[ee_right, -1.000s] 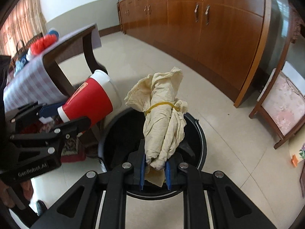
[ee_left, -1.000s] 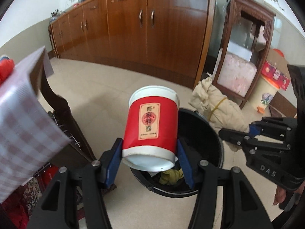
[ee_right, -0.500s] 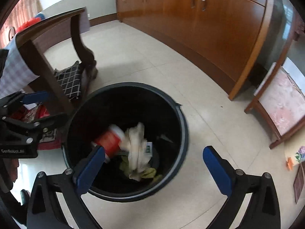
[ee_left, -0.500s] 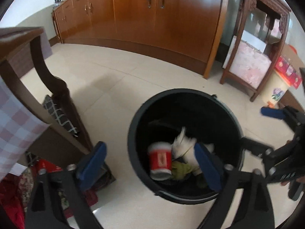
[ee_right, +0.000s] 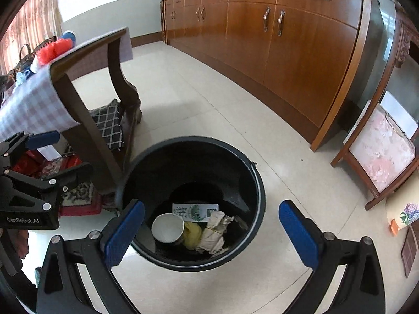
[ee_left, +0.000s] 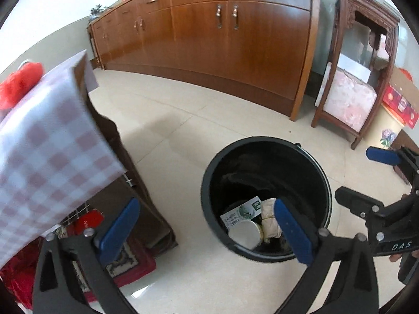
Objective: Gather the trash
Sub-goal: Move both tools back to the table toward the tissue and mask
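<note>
Left gripper (ee_left: 205,229): jaws spread wide, nothing between the blue pads (ee_left: 293,231). It sits at the bottom of the left wrist view; its right pad overlaps the near rim of the black bin (ee_left: 264,141). Right gripper (ee_right: 212,233): jaws also wide apart, empty, framing the bin (ee_right: 258,183) at lower center of the right wrist view. Each unit shows in the other's cam: the right one at the right edge of the left wrist view (ee_left: 366,175), the left one at the left edge of the right wrist view (ee_right: 49,154), both w/ fingers parted.

Trash location: all inside the bin, at the bottom.
- Paper cup (ee_right: 168,227): lies w/ its white open mouth facing up toward the cam, lower left of the bin floor; also seen in the left wrist view (ee_left: 244,235).
- Cloth bundle (ee_right: 213,231): cream, tied w/ a yellow band, just right of the cup; seen too in the left wrist view (ee_left: 269,219), partly behind the pad.
- Yellow rag (ee_right: 192,234): between cup and bundle, touching both.
- Green-white carton (ee_right: 195,210): flat, behind the cup, toward frame top.

Surroundings: beige tile floor (ee_right: 196,99); wood cabinet (ee_right: 275,31) across the upper frame; table w/ checked cloth (ee_left: 47,141) at left, its dark leg (ee_right: 91,141) just beside the bin.
</note>
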